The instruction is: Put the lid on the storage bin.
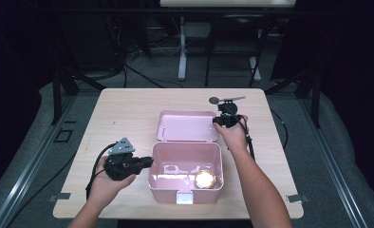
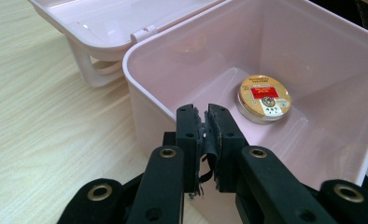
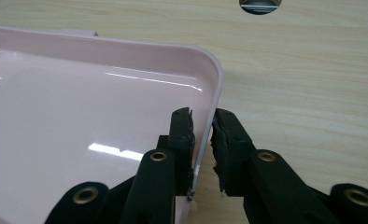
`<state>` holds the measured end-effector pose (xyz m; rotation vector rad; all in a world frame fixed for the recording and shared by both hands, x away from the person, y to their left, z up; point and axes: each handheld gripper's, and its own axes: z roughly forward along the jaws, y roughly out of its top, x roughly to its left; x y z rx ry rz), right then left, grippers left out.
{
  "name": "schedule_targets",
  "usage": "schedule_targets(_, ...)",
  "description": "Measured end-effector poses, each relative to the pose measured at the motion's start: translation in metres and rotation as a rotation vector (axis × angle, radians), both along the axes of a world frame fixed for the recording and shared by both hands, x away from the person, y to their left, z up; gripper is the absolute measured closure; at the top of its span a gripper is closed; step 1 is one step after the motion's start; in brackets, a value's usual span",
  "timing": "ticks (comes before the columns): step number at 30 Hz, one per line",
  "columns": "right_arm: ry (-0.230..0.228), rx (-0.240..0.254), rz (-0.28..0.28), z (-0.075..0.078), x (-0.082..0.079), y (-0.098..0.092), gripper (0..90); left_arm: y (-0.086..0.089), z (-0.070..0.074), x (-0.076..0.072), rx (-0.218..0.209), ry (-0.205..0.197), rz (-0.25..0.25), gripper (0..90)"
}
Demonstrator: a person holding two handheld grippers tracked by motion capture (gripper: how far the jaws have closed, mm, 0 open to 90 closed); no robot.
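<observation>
A pink plastic box [image 1: 163,190] stands open on the wooden table, its lid [image 1: 185,126] laid back flat behind it. Inside, at the front right of the floor, lies a round gold tin [image 1: 205,178] [image 2: 265,98] with a red label. My left gripper [image 1: 149,162] [image 2: 205,112] is at the box's left wall [image 2: 140,112], its jaws shut on the rim. My right gripper [image 1: 219,121] [image 3: 201,119] straddles the lid's right rim [image 3: 210,84], one jaw inside the lid and one outside, pinching it.
A small dark object with a round head [image 1: 215,100] [image 3: 261,4] and a thin handle lies on the table just beyond the right hand. A white latch [image 1: 184,198] sits on the box's front. Bare wood [image 1: 123,114] lies left of the lid; cables trail from both grippers.
</observation>
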<state>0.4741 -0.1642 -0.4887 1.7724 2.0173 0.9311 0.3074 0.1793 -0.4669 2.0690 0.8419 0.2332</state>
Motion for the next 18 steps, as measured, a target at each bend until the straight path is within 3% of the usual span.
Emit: schedule_targets(18, 0.012, 0.010, -0.029, 0.0023, 0.0006, 0.0020, 81.0, 0.0000, -0.0002, 0.0002, -0.002, 0.001, 0.001, 83.7)
